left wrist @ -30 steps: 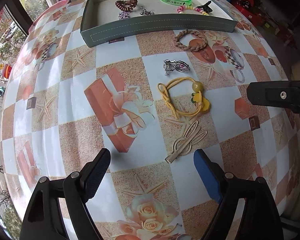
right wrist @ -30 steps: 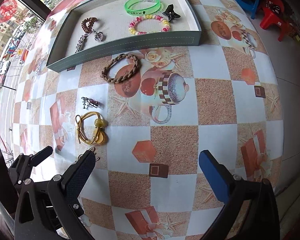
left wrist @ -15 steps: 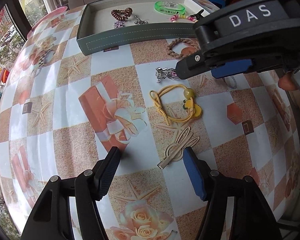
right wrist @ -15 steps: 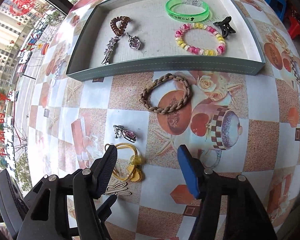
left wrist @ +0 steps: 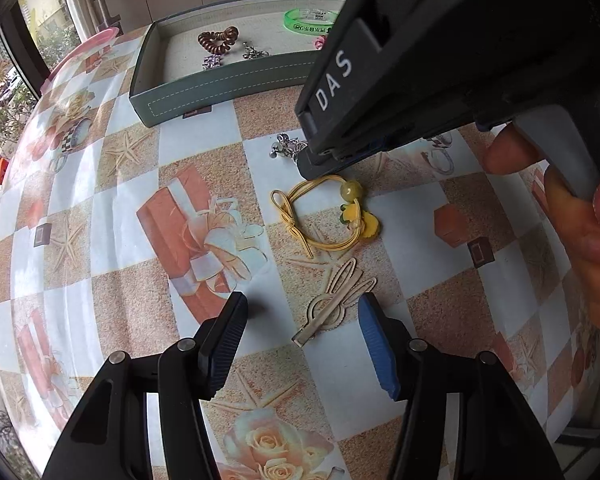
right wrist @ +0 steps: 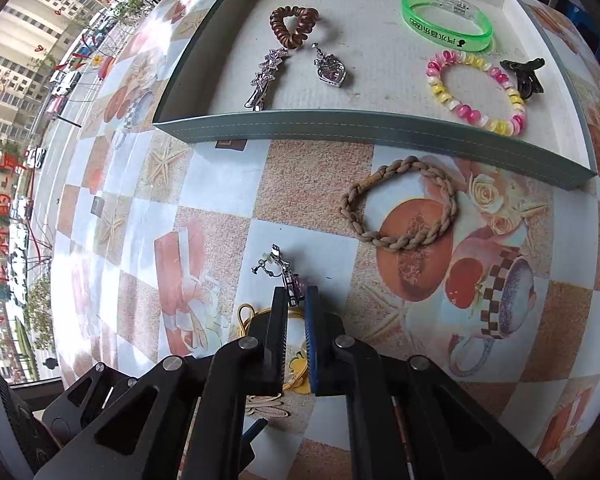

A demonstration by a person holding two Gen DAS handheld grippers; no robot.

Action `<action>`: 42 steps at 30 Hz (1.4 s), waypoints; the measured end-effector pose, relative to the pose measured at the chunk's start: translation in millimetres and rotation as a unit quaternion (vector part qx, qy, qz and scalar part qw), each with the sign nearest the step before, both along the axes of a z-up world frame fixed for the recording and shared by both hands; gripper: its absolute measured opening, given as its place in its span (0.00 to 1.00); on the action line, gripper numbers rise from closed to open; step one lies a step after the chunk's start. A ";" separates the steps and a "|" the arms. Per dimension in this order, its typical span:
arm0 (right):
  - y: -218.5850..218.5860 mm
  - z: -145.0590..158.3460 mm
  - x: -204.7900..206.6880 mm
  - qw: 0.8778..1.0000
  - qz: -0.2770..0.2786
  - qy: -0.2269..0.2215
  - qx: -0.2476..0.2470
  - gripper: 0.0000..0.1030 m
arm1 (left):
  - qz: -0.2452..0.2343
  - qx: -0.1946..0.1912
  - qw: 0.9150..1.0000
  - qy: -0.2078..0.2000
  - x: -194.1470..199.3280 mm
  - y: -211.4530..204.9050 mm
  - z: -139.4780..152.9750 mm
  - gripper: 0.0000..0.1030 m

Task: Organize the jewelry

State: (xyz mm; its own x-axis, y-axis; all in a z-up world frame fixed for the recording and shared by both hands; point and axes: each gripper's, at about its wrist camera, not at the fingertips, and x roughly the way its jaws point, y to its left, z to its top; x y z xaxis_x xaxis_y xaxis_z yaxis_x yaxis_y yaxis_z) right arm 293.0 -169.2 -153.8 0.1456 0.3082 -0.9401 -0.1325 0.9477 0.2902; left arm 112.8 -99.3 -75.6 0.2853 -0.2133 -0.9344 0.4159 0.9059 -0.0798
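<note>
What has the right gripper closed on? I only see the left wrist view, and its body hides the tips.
Observer: The right gripper has just closed on the earring, pinching its pink end.
Operator: Is the braided bracelet in the tray?
Observer: No, the braided bracelet lies on the table, in front of the tray.
Operator: What's at the tray's right end?
Observer: A bead bracelet and a black clip.
</note>
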 end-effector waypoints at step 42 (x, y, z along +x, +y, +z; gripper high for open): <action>-92.9 12.2 -77.9 0.993 -0.110 0.007 0.038 0.08 | -0.008 0.009 1.000 0.018 -13.0 -1.3 47.8 0.12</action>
State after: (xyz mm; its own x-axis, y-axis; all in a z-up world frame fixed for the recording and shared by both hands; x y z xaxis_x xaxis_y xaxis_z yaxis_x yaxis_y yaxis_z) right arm 215.2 -262.1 -141.6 0.2033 0.3401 -0.9182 0.0793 0.9289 0.3616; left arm 99.8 -100.7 -27.7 0.2476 -0.2010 -0.9478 0.4271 0.9007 -0.0794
